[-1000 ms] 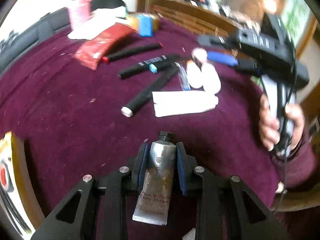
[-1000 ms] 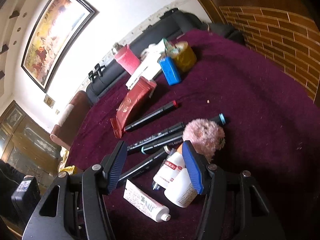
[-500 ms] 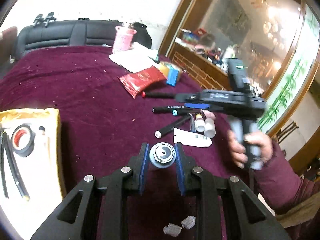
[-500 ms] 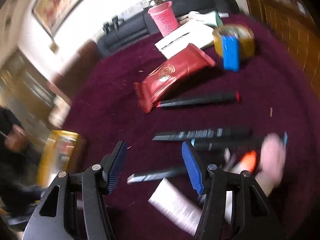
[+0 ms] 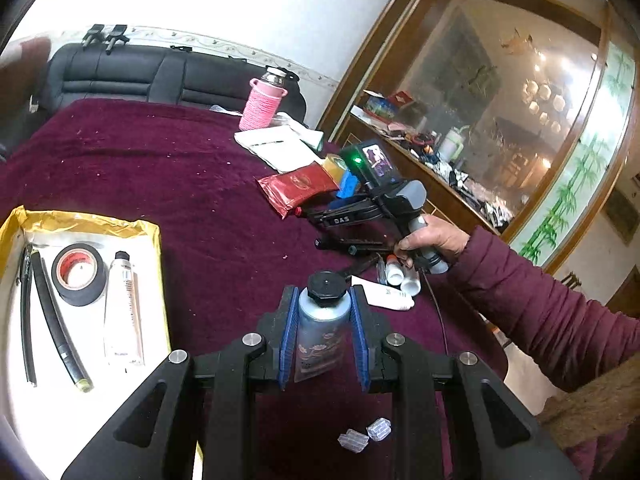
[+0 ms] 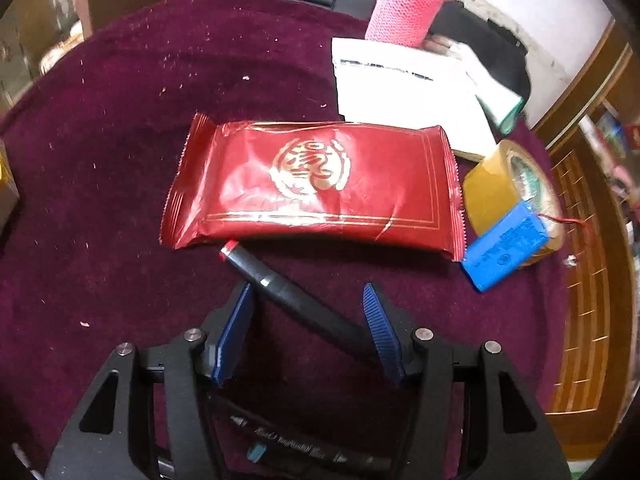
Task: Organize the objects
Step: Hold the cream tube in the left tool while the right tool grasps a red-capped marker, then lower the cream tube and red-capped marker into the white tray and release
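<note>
My left gripper (image 5: 324, 300) is shut on a silver tube with a black cap (image 5: 322, 320), held above the maroon tablecloth (image 5: 160, 168). To its left a yellow-edged tray (image 5: 88, 220) holds a roll of black tape (image 5: 78, 268), a white tube (image 5: 122, 312) and black rods. My right gripper (image 6: 308, 304) is open over the cloth, its jaws either side of a black marker with a red end (image 6: 288, 296); whether they touch it I cannot tell. The right gripper (image 5: 320, 216) also shows in the left wrist view.
A red foil packet (image 6: 316, 184), a yellow tape roll (image 6: 504, 184), a blue block (image 6: 504, 246), white papers (image 6: 400, 88) and a pink-sleeved bottle (image 6: 404, 4) lie beyond the marker. More markers (image 6: 304, 448), small white bottles (image 5: 400, 276) and a white tube (image 5: 384, 296) lie nearer.
My left gripper has lifted the silver tube and swung left toward the tray. My right gripper has moved from the white bottles to the red-ended marker near the red packet.
</note>
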A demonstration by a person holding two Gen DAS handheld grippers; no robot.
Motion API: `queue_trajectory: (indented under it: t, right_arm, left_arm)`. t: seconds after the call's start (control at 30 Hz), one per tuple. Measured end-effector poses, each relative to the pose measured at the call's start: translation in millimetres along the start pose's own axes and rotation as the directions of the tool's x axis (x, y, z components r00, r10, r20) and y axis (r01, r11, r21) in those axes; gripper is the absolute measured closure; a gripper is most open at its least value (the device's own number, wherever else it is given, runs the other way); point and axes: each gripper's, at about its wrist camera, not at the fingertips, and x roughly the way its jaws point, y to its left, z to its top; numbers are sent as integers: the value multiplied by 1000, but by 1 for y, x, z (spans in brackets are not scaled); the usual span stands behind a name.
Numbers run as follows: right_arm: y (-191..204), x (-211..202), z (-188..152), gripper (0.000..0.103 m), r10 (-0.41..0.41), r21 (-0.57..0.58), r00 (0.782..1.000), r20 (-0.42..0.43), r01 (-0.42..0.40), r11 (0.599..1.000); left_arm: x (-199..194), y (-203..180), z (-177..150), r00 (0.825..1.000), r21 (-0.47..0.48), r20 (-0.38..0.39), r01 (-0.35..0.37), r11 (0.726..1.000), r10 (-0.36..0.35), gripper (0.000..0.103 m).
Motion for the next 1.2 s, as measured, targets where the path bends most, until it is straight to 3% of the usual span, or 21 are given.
queue_trajectory:
  t: [0.1,0.17,0.33,0.47,0.67,0.8,0.97,1.2]
  right_arm:
    - [-11,1,-3,69,113,74,994,-13,-112,991]
    - [-14,-1,-5,76,120,103,993,-14,-117,988]
    - [-11,-18,-17,78,178,165,983,36,-181,970]
    - [-13,-46,-22,78,189,206,973,130,-213,955]
    - [-8,-106,-29,89,195,245,930,313,-278,929]
    - [9,-133,-27,89,173,240,902,395,-283,928]
    - [26,-153,-26,88,183,241,878,443,-313,919]
    - [76,-187,-30,88,304,151,828,471,-416,897]
  left_arm:
    - [2,6,0,1000,-16,8,-1,1000,1,82]
    - [3,8,0,1000,-29,13,-3,1000,4,82]
    - [2,13,1,999,-54,30,-14,998,15,82]
    - [-10,14,0,998,-65,57,-16,998,19,82]
    - [-36,13,-2,993,-81,113,-24,996,33,82]
    - [-54,14,-4,987,-95,151,-37,995,51,82]
    - [-80,17,-9,977,-112,198,-58,992,80,82]
    - [-121,31,-20,959,-125,245,-111,986,139,82]
